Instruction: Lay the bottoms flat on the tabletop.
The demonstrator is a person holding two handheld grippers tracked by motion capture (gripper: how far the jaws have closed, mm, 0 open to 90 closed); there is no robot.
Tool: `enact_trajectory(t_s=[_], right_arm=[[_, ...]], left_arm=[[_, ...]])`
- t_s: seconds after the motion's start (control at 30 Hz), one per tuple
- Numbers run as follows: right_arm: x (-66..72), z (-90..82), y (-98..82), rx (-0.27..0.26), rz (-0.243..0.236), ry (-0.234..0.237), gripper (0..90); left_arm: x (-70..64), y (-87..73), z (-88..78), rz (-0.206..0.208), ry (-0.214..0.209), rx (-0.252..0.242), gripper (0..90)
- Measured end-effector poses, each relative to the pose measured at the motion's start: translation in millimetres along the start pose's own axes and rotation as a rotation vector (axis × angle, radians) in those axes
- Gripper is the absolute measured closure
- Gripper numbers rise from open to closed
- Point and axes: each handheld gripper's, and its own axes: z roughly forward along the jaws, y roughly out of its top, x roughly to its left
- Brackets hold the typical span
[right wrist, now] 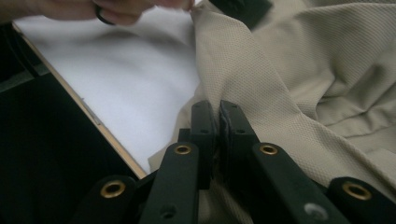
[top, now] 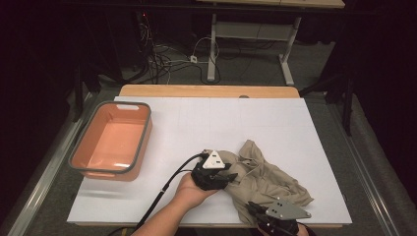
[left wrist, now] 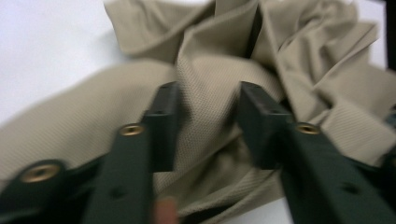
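Note:
A crumpled beige shirt (top: 263, 179) lies on the white table (top: 221, 123) near its front right. My left gripper (top: 230, 176) rests at the shirt's left side and points right. In the left gripper view it (left wrist: 208, 109) stands open, with a raised fold of the beige shirt (left wrist: 205, 79) between its jaws. My right gripper (top: 252, 205) is at the table's front edge, under the shirt's lower hem. In the right gripper view it (right wrist: 218, 116) is shut on the hem of the shirt (right wrist: 280, 84). The left hand (right wrist: 93, 9) shows farther off.
A salmon-coloured tub with a grey rim (top: 143, 137) stands open at the table's left side. The table's wooden far edge (top: 209, 91) lies beyond the white sheet. Cables (top: 162, 59) and a desk frame stand on the floor behind.

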Motion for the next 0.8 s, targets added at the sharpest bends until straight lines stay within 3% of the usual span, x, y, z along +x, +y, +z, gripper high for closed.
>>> enact_trajectory(t_s=[0.1,0.2,0.5,0.63,0.8], right_arm=[[2.8,-0.3,1.0,-0.006,0.001,0.022,85.7],[7.9,0.1,3.2,-0.015,-0.006,0.042,85.2],[14.7,-1.4,11.9,-0.039,-0.017,0.064,72.5],[14.7,-3.2,16.7,-0.065,-0.017,0.050,70.3],[11.6,-2.3,26.5,-0.099,-0.004,0.035,63.9]], left_arm=[[-1.8,-4.9,2.2,0.011,0.006,0.013,73.3],[-3.0,-6.5,-3.8,0.023,0.011,-0.016,82.1],[-13.1,-20.4,-45.8,0.035,0.009,-0.111,83.2],[-18.8,-33.6,-57.6,0.023,-0.013,-0.122,83.2],[-26.7,-51.2,-61.1,0.012,-0.029,-0.115,83.2]])
